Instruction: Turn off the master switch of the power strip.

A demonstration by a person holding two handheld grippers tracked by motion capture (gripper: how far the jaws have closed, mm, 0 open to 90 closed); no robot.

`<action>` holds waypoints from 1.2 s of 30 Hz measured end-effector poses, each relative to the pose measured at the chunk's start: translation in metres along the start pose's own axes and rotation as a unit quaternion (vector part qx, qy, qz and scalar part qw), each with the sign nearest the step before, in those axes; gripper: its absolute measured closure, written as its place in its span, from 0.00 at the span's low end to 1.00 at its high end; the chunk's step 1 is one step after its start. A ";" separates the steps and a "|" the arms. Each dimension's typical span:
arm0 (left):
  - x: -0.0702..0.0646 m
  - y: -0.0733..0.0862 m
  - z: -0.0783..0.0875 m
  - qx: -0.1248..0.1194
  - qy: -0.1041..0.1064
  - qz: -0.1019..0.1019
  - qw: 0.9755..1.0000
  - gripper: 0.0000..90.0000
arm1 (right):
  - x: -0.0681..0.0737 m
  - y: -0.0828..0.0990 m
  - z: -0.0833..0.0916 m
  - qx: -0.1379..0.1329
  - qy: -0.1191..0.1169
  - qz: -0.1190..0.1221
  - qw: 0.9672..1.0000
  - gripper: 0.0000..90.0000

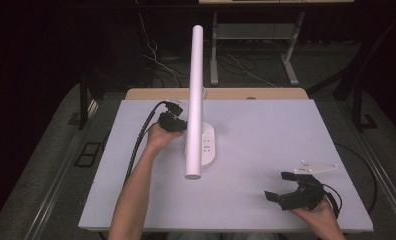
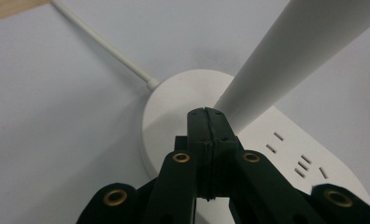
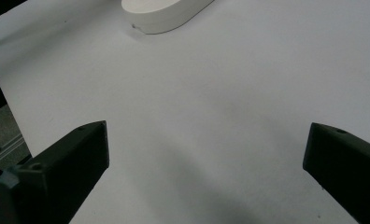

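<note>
while left tool (image 2: 206, 112) closed, right tool (image 1: 282, 187) wide

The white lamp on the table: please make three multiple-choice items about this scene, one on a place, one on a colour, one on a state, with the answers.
1. Where is the left gripper?
A. at the lamp base
B. at the table's near right corner
C. above the lamp's top end

2. What colour is the lamp arm?
A. black
B. white
C. red

3. How do the jaws of the right gripper stand?
A. shut on the lamp
B. shut on nothing
C. open

Answers:
1 A: in the left gripper view its closed tips sit at the foot of the arm, over the base.
2 B: arm and base are both white.
3 C: the right gripper view shows the jaws wide apart over bare table.
</note>
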State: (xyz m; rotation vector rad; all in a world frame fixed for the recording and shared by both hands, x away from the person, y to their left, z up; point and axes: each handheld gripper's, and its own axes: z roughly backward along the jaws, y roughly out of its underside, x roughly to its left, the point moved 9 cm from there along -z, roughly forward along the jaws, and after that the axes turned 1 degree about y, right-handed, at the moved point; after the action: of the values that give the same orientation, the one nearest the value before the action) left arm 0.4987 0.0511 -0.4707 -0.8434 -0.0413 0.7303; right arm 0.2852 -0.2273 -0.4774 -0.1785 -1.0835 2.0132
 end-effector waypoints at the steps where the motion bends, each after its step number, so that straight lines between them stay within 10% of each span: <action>1: 0.000 0.001 0.000 0.004 0.000 -0.001 1.000 1.00 | 0.000 0.000 0.000 0.000 0.000 0.000 1.000 0.00; 11: 0.003 0.008 -0.006 0.013 -0.003 0.002 1.000 1.00 | 0.000 0.000 0.000 0.001 0.000 0.001 1.000 0.00; 18: 0.007 0.011 -0.006 -0.004 0.013 0.058 0.998 1.00 | -0.001 -0.001 0.002 -0.002 0.003 0.000 1.000 0.00; 36: 0.003 0.011 -0.007 0.014 -0.010 0.055 0.998 1.00 | -0.003 -0.001 0.003 -0.006 0.006 0.001 1.000 0.00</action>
State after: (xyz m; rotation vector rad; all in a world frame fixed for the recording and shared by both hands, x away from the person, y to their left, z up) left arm 0.4972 0.0533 -0.4835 -0.8166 -0.0033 0.8403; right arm 0.2862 -0.2308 -0.4748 -0.1974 -1.0895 2.0050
